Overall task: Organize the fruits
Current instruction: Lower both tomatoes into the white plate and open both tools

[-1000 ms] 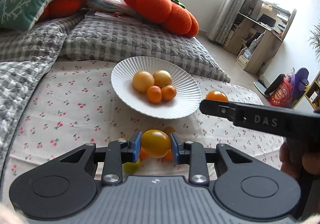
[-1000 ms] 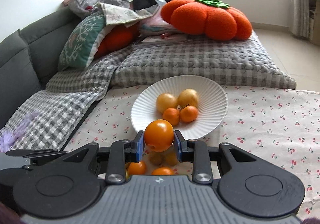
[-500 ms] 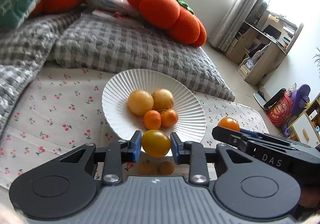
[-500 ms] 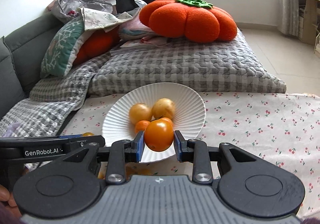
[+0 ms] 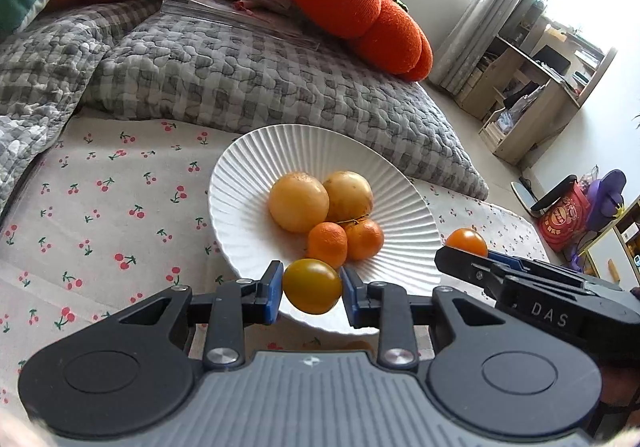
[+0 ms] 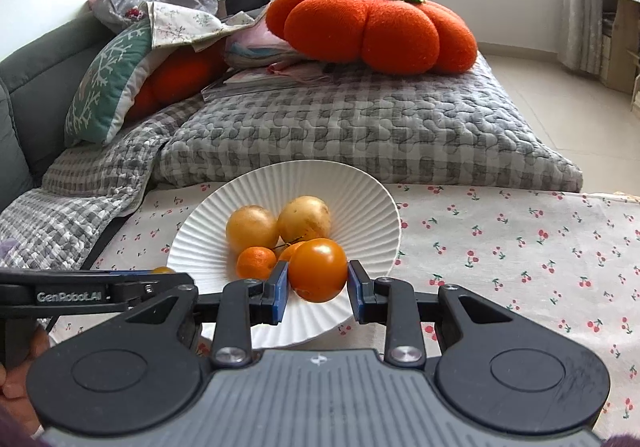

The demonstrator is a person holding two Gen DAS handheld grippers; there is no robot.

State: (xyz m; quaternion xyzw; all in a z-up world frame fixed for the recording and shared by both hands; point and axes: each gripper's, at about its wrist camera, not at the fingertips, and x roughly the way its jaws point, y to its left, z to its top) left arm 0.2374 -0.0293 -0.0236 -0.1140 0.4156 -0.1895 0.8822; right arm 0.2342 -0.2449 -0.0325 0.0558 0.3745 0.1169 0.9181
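Over the last 1 s both tongs have advanced from the cherry-print bench (image 5: 100, 215) to the near rim of the white plate (image 5: 240, 183). The left tongs (image 5: 312, 287) grip a yellow-green tomato (image 5: 312, 285); the right tongs (image 6: 318, 273) grip an orange tomato (image 6: 318, 269). 4 fruits (image 6: 276, 235) already lie on the plate. Judgement: both releases are imminent; the tomatoes may roll on landing.
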